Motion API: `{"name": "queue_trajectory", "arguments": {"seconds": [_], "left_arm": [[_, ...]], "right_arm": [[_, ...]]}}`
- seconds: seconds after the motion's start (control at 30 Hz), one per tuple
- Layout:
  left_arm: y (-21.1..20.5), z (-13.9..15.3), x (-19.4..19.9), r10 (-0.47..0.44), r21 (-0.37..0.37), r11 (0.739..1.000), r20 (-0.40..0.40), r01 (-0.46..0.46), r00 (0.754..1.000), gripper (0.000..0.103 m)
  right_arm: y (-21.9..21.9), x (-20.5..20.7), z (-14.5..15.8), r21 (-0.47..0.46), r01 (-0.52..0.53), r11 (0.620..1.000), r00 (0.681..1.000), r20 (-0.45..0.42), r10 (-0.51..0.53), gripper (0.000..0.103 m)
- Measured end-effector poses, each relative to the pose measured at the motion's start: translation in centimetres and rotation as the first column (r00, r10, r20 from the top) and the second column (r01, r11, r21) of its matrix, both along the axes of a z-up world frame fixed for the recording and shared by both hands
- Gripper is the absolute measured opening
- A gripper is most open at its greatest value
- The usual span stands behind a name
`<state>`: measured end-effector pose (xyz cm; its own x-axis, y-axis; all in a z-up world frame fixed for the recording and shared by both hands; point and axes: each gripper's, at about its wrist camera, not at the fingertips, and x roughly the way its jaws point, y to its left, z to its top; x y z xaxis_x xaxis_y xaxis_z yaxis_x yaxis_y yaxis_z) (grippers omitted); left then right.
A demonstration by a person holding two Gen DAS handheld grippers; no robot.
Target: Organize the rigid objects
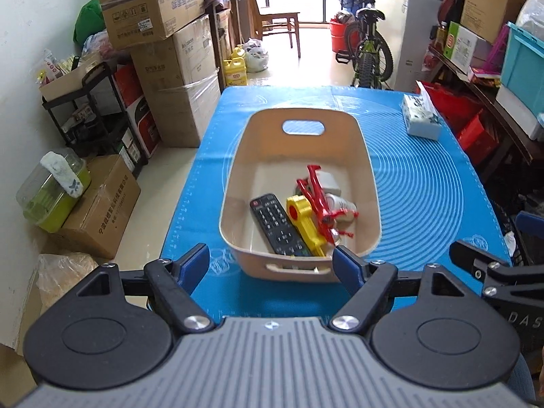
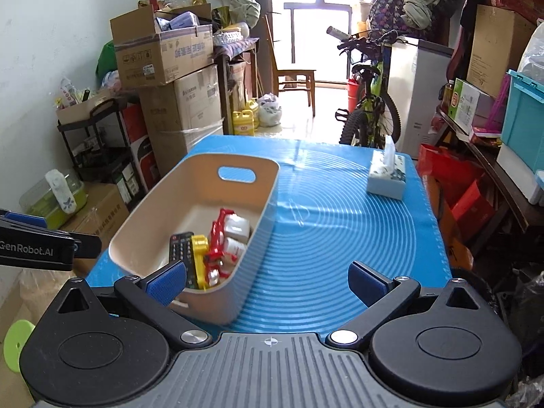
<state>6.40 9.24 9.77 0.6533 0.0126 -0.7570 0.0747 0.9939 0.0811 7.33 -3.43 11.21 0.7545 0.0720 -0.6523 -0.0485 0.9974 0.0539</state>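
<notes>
A beige plastic basket point(image 1: 369, 156) with cut-out handles stands on the blue mat point(image 1: 425, 197). Inside lie a black remote point(image 1: 278, 226), a yellow tool point(image 1: 304, 219), a red plastic piece point(image 1: 318, 197) and white items point(image 1: 331, 183). My left gripper point(image 1: 272, 267) is open and empty, just in front of the basket's near end. In the right wrist view the basket point(image 2: 258, 224) is to the left, with the remote point(image 2: 180, 248), yellow tool point(image 2: 199, 251) and red piece point(image 2: 217, 238) in it. My right gripper point(image 2: 268, 282) is open and empty above the mat point(image 2: 323, 231), beside the basket's right wall.
A tissue box point(image 1: 420, 115) stands at the mat's far right, also in the right wrist view point(image 2: 387, 175). Cardboard boxes point(image 1: 170, 78) and a black shelf point(image 1: 95, 112) stand left of the table. A bicycle point(image 1: 367, 47) stands beyond it. Shelves with bins point(image 1: 520, 64) line the right side.
</notes>
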Motion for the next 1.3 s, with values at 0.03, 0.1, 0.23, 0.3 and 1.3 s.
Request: {"name": "queue_trajectory", "arguments": {"seconds": [0.03,0.1,0.23,0.3,1.3], "left_arm": [[-0.1,-0.1,-0.4,-0.003,-0.001,1.0,0.006,0.003,1.0,0.08],[-0.5,-0.2,-1.4,-0.007,0.0,1.0,0.017,0.007,1.0,0.08],[-1.2,-0.7,-2.6,-0.016,0.007,1.0,0.033,0.016,0.999,0.08],[-1.6,-1.0,-3.1,-0.007,0.005,1.0,0.046,0.007,0.999,0.08],[-4.5,-8.5,-7.1,-0.029,0.012,1.0,0.084,0.028,0.996,0.08]], "right_arm": [[-0.2,-0.4,-0.1,0.001,0.001,1.0,1.0,-0.003,-0.001,0.1],[-0.6,-1.1,-0.2,0.006,0.008,1.0,1.0,-0.007,-0.008,0.1],[-1.6,-2.5,-0.6,0.009,0.028,1.0,1.0,-0.007,-0.027,0.1],[-2.0,-3.1,-1.0,0.01,0.036,0.999,0.999,-0.011,-0.035,0.1],[-3.0,-9.6,-7.0,-0.019,0.055,0.998,0.998,0.0,-0.055,0.1]]}}
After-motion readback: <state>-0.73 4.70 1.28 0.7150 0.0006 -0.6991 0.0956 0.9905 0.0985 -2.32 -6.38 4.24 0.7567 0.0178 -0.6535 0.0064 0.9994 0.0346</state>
